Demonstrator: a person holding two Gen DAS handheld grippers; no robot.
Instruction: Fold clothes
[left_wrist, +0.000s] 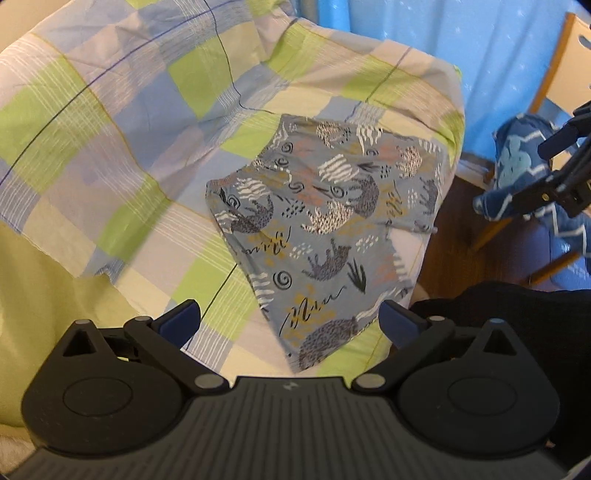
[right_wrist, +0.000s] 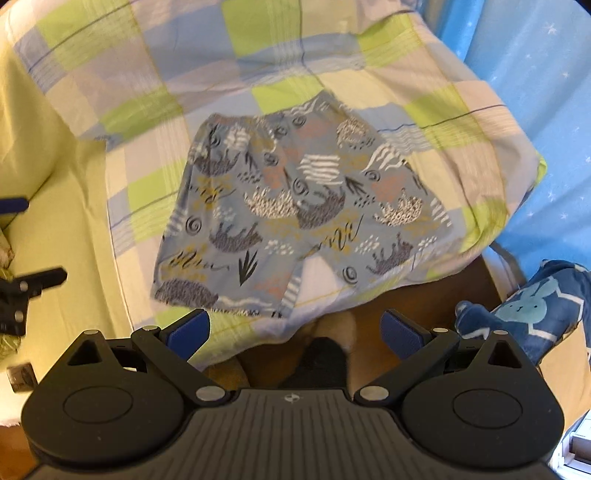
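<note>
A pair of grey-blue shorts (left_wrist: 325, 229) printed with animals and swirls lies spread flat on a checked bedsheet (left_wrist: 110, 147). In the right wrist view the same shorts (right_wrist: 295, 206) show both legs pointing toward me, near the bed's front edge. My left gripper (left_wrist: 290, 319) hovers open above the near leg hem, nothing between its blue pads (left_wrist: 181, 321). My right gripper (right_wrist: 297, 328) is open too, held just off the bed edge below the shorts. The left gripper's black fingers (right_wrist: 22, 291) show at the left edge of the right wrist view.
A blue patterned garment (left_wrist: 524, 166) hangs on a wooden chair (left_wrist: 554, 74) to the right; in the right wrist view it shows as blue rabbit-print cloth (right_wrist: 532, 310). Blue curtain (right_wrist: 535, 92) behind. Brown floor and a dark-socked foot (right_wrist: 321, 362) lie below the bed edge.
</note>
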